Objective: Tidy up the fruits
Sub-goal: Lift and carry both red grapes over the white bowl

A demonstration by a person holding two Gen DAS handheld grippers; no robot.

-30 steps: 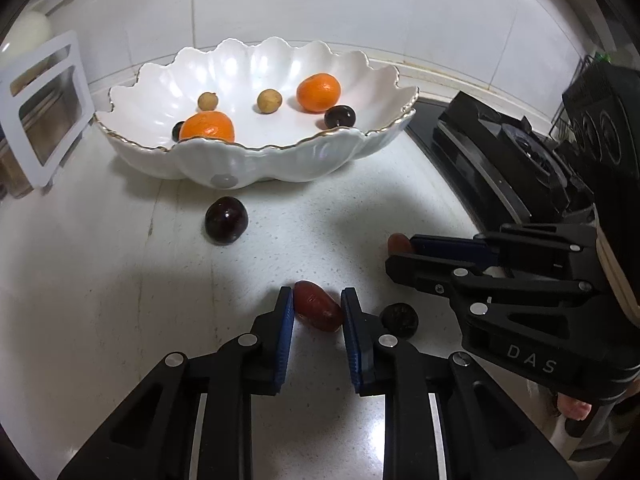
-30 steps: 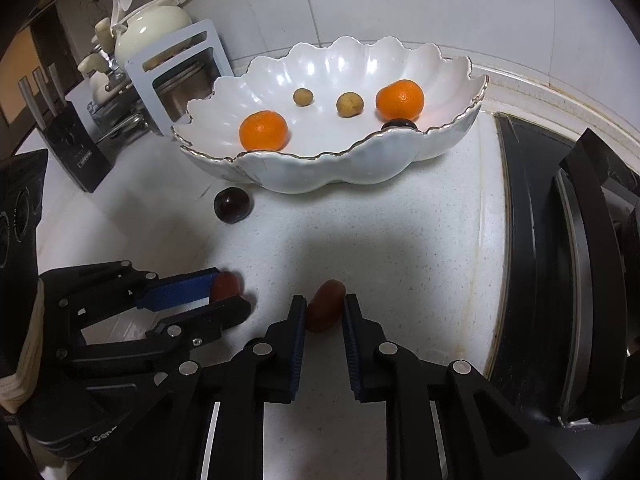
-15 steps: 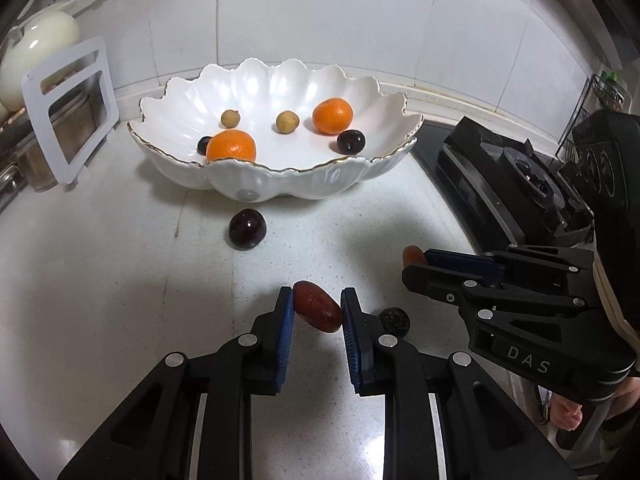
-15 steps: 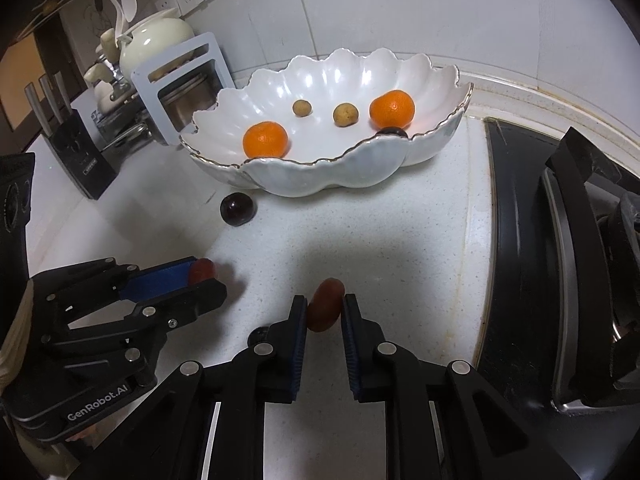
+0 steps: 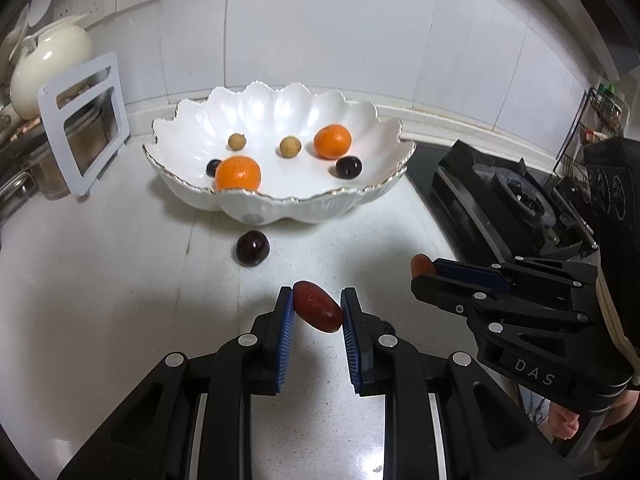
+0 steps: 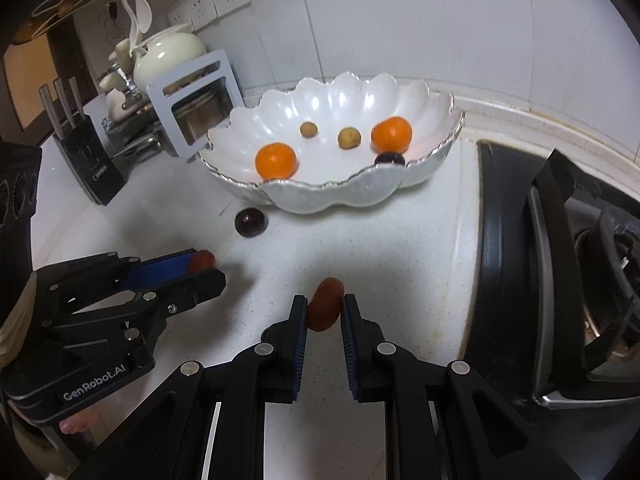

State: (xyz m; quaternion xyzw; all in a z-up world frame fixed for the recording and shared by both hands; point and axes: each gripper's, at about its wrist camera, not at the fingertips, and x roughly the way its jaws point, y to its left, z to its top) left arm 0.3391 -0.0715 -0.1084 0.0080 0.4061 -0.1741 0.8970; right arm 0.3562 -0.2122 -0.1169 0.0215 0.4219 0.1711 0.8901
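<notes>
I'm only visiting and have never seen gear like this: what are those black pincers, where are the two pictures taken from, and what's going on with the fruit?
No robot here: a person holds a two-finger claw in each hand, each with a camera looking along its fingers. One picture looks from the left claw, shut on a dark red oblong fruit. The other looks from the right claw, shut on a lighter red fruit. Each claw also shows in the other's picture. Ahead, a scalloped white bowl holds oranges and small fruits; a dark plum lies on the counter before it.

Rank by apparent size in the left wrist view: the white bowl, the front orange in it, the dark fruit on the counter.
1. white bowl
2. front orange
3. dark fruit on the counter, clearly smaller despite lying nearer the camera.
</notes>
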